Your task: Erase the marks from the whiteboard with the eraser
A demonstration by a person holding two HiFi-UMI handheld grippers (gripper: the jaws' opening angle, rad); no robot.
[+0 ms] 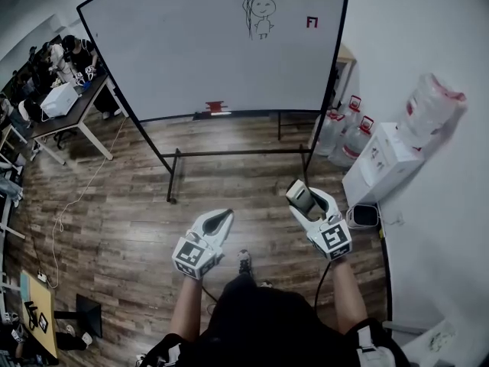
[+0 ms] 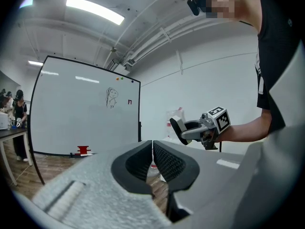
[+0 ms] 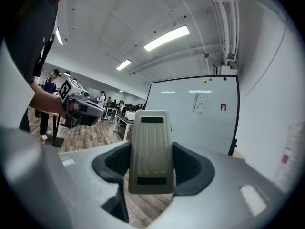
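Note:
A large whiteboard [image 1: 191, 44] on a black stand faces me across the wooden floor. A stick-figure drawing [image 1: 260, 14] and a small red mark [image 1: 311, 22] sit in its upper right part. My right gripper [image 1: 300, 199] is shut on a grey ribbed eraser [image 3: 151, 151], held well short of the board. My left gripper [image 1: 218, 222] hangs beside it, shut with nothing between its jaws. In the left gripper view the drawing [image 2: 112, 98] and the right gripper [image 2: 183, 130] with the eraser show ahead.
A red object [image 1: 215, 106] rests on the board's tray. Water bottles [image 1: 345, 132] and a white box [image 1: 380, 163] stand at the right wall. Desks with people [image 1: 61, 67] are at the far left. A cable [image 1: 84, 189] trails over the floor.

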